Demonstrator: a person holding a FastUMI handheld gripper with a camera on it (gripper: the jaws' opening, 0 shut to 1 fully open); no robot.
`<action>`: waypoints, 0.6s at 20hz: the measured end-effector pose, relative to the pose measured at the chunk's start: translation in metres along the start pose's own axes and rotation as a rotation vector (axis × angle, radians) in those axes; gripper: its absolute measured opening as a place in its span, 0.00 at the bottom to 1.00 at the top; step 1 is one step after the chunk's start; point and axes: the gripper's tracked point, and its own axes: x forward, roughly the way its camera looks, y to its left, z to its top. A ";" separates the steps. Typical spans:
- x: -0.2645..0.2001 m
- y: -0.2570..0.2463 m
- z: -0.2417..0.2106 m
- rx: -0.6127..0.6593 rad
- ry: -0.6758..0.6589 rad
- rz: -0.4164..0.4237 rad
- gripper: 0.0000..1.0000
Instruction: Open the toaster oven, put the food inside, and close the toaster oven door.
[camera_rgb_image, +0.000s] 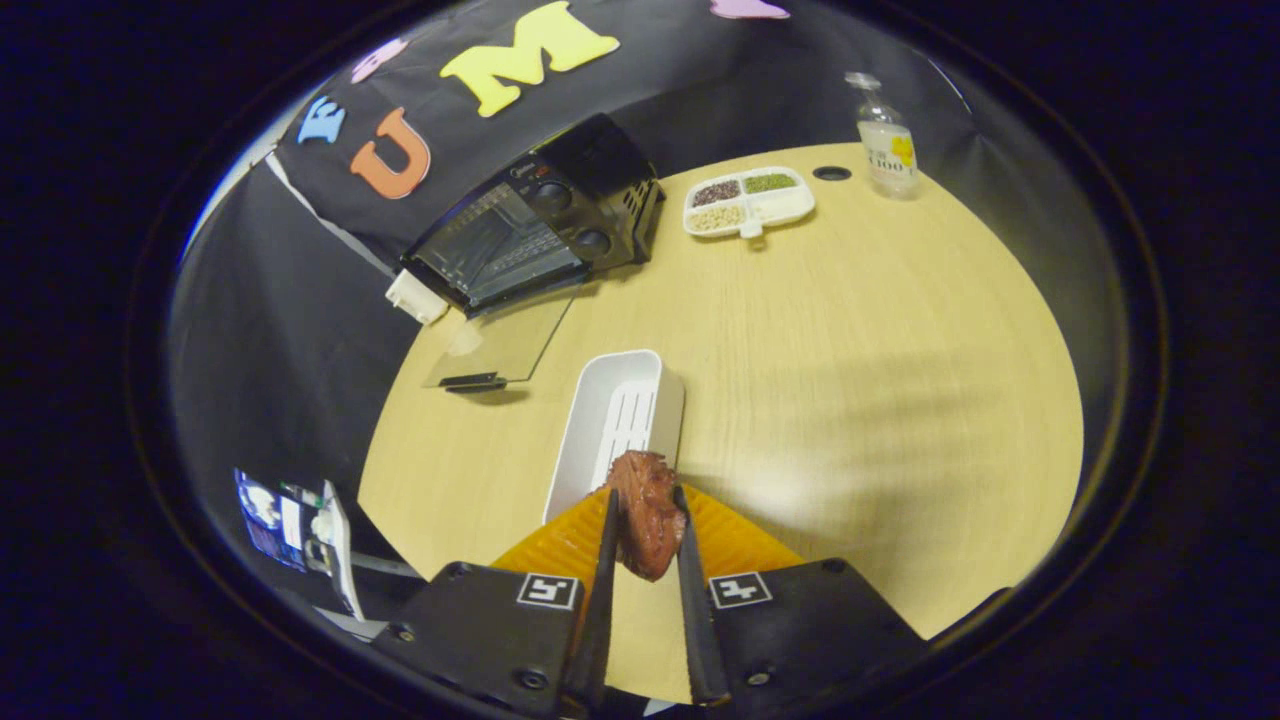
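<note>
We see the gripper (648, 515) clamped on a piece of reddish-brown meat (648, 512), both fingers pressing its sides and lifting it clear of the table. Just beneath and behind the meat lies an orange ridged mat (735, 540), and just beyond the fingertips stands a white rectangular tray (618, 415) with slots in its floor, touching the mat's far corner. All of this sits on a pale wooden table (850, 380).

Farther out, beyond the tray and to the left, we find the black toaster oven (545, 225) near the table's edge, its glass door (505, 345) folded down flat toward us, the dark handle (472, 381) at its near end and the wire rack inside visible. To the right of the oven rests a white divided dish (795, 205) holding dark, green and pale grains in separate sections. Past that dish, near the far rim, stands a clear bottle (886, 140), upright.
</note>
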 end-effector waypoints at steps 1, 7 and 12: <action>-0.002 0.003 0.001 0.021 0.006 0.035 0.32; -0.015 0.013 0.014 0.052 -0.001 0.058 0.16; -0.023 0.046 0.038 0.078 -0.078 0.057 0.16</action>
